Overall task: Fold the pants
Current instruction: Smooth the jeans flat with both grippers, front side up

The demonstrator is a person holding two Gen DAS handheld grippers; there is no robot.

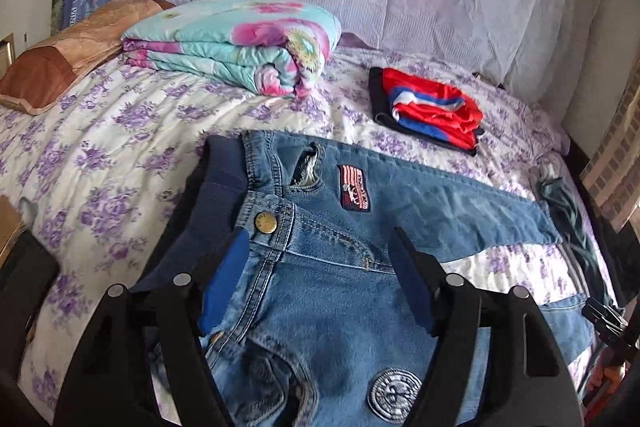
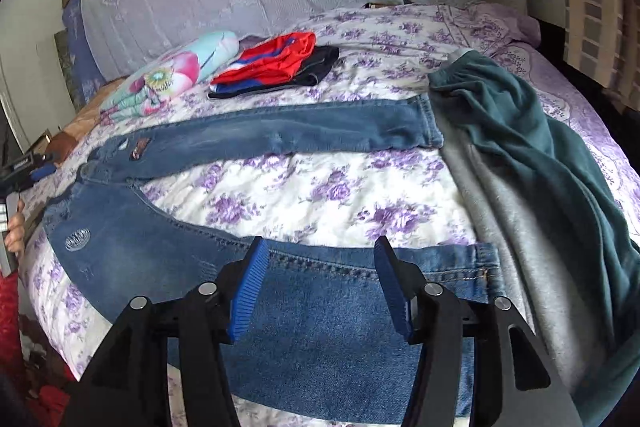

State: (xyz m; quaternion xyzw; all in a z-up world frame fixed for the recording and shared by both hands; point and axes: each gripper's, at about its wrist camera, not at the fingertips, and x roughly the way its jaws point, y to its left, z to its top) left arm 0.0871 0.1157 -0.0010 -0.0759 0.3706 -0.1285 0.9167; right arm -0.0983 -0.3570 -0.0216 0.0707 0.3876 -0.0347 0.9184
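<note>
Left wrist view cuts off the jeans' (image 1: 320,307) near leg. Left tongs (image 1: 320,243) hang spread above the waistband on the bed (image 1: 120,131); right tongs (image 2: 318,251) hang spread above the near leg's hem. Only the right view shows the green sweatpants (image 2: 540,155) fully.

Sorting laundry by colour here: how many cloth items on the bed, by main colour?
Blue denim: 1, jeans
Red and blue: 1, folded garment
Black: 1, folded piece beneath it
Green and grey: 1, sweatpants
Turquoise floral: 1, quilt
Brown: 1, pillow
Total: 6
</note>
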